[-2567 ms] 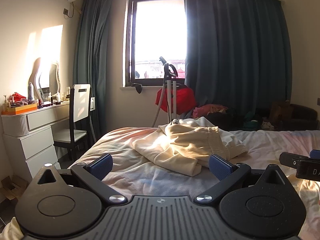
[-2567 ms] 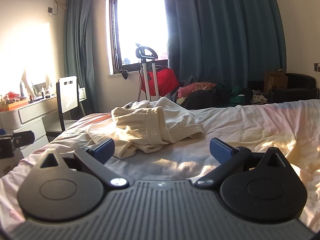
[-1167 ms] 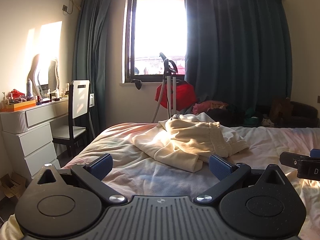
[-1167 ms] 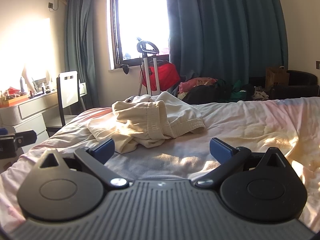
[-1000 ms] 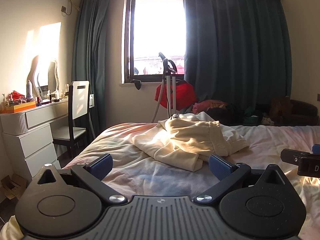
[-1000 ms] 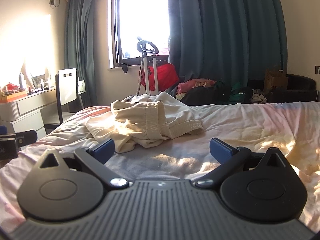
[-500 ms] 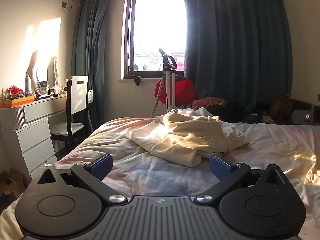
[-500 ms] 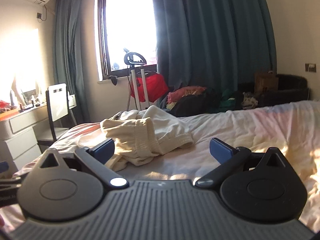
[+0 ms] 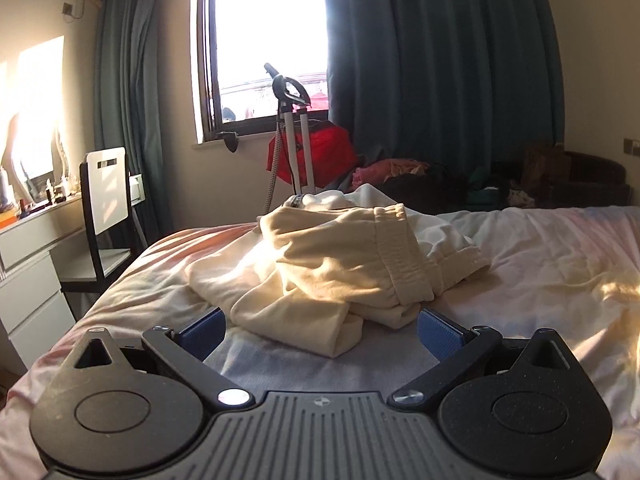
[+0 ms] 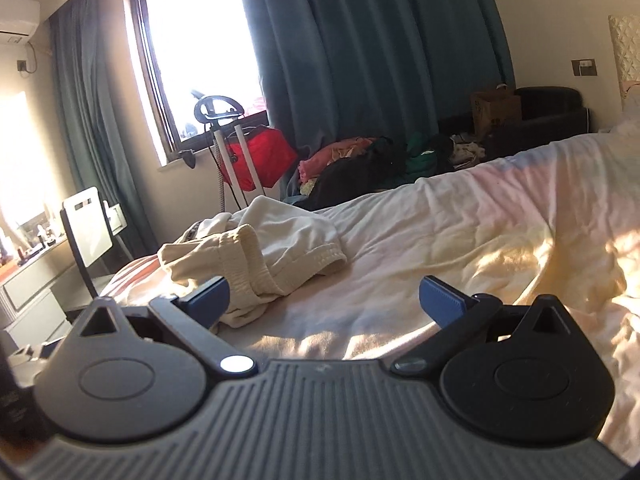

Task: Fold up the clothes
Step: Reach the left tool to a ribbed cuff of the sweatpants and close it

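Cream clothes (image 9: 336,268) lie crumpled in a heap on the bed (image 9: 560,264), toward its window-side end, w/ a ribbed waistband facing right and a whiter garment underneath at the back; sun falls in patches across fabric and sheet. Left tool (image 9: 320,330) hovers low over the sheet just in front of the heap, jaws spread wide, blue pads (image 9: 202,330) either side of the nearest fold but not touching it, nothing held. Right tool (image 10: 326,294) is tilted, also spread wide and empty; its left pad (image 10: 210,294) overlaps the edge of the clothes (image 10: 256,264) in the right wrist view (contact or just in front, can't tell), the rest of it over bare sheet on the bed (image 10: 500,216). Behind: bright window (image 9: 264,40), dark teal curtains (image 9: 440,80), a garment steamer (image 9: 290,136) w/ something red on it, a white-backed chair (image 9: 106,196) by a white worktop (image 9: 28,232) at left. No brand, label or writing is readable anywhere; a small round mark on the left tool's body is too small to make out.
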`<state>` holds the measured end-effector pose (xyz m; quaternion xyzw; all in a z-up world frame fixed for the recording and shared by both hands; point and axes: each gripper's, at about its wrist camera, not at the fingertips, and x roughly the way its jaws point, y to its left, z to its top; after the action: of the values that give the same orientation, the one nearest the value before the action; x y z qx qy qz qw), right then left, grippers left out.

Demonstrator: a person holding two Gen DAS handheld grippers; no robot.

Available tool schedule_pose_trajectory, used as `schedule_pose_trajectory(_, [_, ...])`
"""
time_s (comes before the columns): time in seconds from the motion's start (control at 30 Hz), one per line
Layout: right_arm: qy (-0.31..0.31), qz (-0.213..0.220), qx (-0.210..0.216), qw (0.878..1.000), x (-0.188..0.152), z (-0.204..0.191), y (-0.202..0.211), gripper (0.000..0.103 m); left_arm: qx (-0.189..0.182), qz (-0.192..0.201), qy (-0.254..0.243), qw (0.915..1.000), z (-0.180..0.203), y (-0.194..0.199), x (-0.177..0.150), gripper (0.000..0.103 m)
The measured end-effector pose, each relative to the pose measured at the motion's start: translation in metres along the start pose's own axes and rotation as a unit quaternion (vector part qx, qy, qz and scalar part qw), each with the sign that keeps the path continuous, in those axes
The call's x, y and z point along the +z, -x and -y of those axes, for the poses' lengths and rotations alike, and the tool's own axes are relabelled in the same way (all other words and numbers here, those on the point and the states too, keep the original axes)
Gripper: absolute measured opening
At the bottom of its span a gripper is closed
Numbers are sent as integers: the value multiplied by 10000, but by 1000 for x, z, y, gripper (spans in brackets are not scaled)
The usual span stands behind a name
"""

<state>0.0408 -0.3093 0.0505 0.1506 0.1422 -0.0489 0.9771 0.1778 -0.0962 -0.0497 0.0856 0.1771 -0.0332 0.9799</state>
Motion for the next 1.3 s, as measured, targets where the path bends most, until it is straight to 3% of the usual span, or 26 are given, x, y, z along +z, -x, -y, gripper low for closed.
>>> schedule_pose_trajectory(0.13, [415,291,-301,9983,-8,-1,-10,103,201,63,-194,9996,36,-69,42,103])
schedule_pose_trajectory(0.23, [398,-38,-426,9983,-17,6,-37,103,483,-61,-340,9982,57,-120,59,103])
schedule_pose_trajectory(0.33, [-22,-408,-511,9979,-27,22,-66,103,794,-259,-498,9953,74,-169,69,102])
schedule_pose_trajectory(0.43, [-350,-697,-605,9951,-38,37,-90,103,976,-547,-690,9913,86,-210,69,91])
schedule_pose_trajectory(0.53, [-547,-824,-730,9924,-48,45,-106,103,1112,-500,-786,9894,91,-226,64,82])
schedule_pose_trajectory(0.6, [-645,-893,-803,9907,-54,48,-114,103,1206,-409,-657,9897,91,-226,68,60])
schedule_pose_trajectory(0.67, [-696,-883,-856,9900,-58,50,-119,103,1301,-317,-527,9896,90,-227,71,48])
schedule_pose_trajectory(0.87, [-782,-635,-920,9907,-58,54,-112,103,1113,160,-31,9937,63,-169,102,32])
schedule_pose_trajectory(0.9, [-761,-560,-928,9912,-57,54,-109,103,1060,238,48,9941,57,-153,106,25])
schedule_pose_trajectory(1.1, [-581,-120,-870,9944,-50,49,-90,103,666,625,358,9952,18,-42,121,16])
schedule_pose_trajectory(1.3, [-368,194,-519,9978,-43,38,-65,103,446,805,379,9950,-14,63,112,15])
